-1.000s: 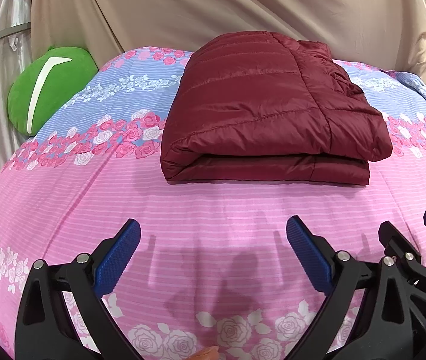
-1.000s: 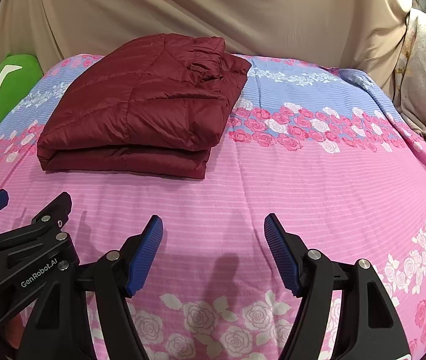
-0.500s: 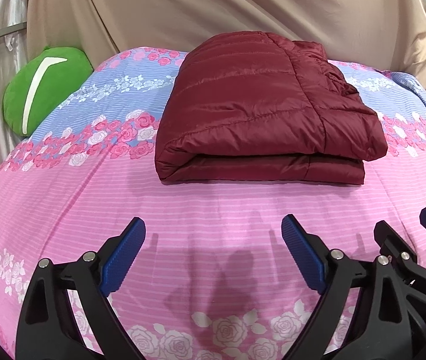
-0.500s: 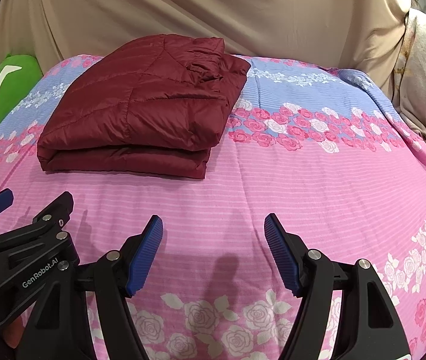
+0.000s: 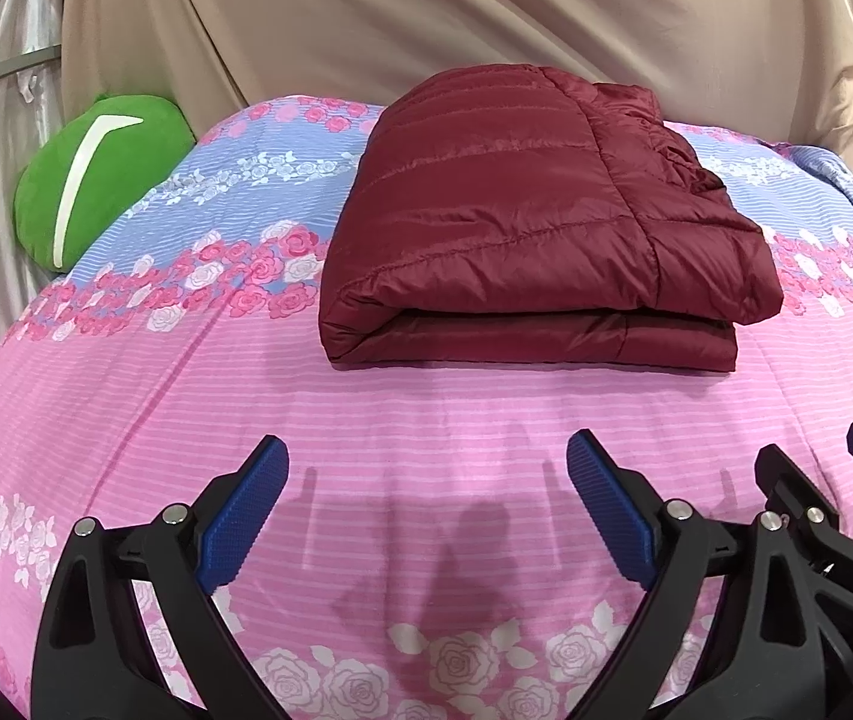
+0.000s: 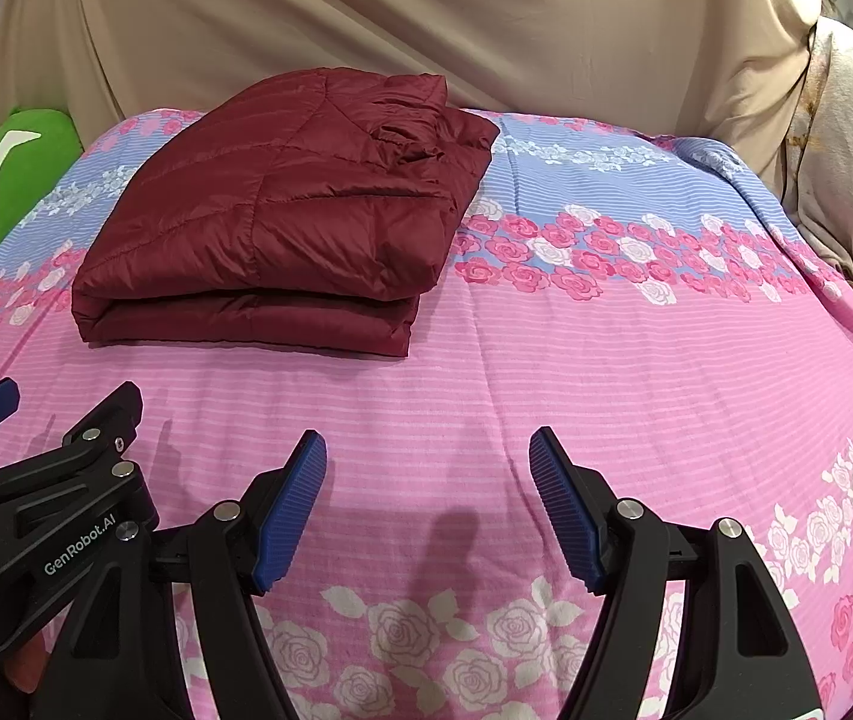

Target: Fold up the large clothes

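A folded maroon puffer jacket lies on the floral bedsheet, in the upper centre of the left wrist view. The left gripper and right gripper sit low in frame, jaws wide, holding nothing, well apart from it. A green cushion sits upper left.

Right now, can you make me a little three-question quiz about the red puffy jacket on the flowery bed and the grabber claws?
1. True or false: the maroon jacket lies folded on the floral bedspread.
2. Which gripper is holding the jacket? A) left gripper B) right gripper C) neither
3. Fill in the blank: the plush cushion at the bed's left edge is coloured ____.

Key:
1. True. It sits in a neat stack, with layers showing along its near edge.
2. C. Both grippers are open, over bare bedspread, apart from the jacket.
3. Green, with a white curved stripe.
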`<action>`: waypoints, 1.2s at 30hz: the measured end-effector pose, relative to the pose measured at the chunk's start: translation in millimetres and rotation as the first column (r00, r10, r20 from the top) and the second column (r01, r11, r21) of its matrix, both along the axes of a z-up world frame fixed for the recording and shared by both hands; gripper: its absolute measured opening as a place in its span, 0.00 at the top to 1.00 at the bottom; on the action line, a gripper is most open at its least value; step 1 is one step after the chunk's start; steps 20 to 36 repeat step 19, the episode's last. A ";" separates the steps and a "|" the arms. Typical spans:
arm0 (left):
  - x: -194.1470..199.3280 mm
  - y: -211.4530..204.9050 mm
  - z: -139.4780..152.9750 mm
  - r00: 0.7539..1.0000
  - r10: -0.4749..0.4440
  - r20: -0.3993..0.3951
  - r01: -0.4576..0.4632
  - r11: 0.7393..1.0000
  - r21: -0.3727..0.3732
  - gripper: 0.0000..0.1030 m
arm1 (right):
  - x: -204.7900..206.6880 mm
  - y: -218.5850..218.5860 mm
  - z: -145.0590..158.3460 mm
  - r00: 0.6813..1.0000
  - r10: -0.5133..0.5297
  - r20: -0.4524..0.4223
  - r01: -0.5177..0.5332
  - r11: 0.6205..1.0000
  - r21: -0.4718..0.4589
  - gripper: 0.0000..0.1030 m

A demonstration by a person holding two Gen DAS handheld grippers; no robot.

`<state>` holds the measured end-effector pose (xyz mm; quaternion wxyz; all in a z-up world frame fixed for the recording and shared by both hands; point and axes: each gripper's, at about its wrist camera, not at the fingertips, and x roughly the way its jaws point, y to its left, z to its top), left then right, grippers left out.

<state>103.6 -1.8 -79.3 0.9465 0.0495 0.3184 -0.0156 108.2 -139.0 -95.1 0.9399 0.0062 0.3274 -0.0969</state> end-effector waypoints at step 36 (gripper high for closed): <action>-0.4 -3.1 -0.1 1.000 0.016 -0.005 -0.016 1.000 0.023 0.08 | -0.6 -2.5 1.1 1.000 0.000 -0.001 0.000 1.000 -0.002 0.33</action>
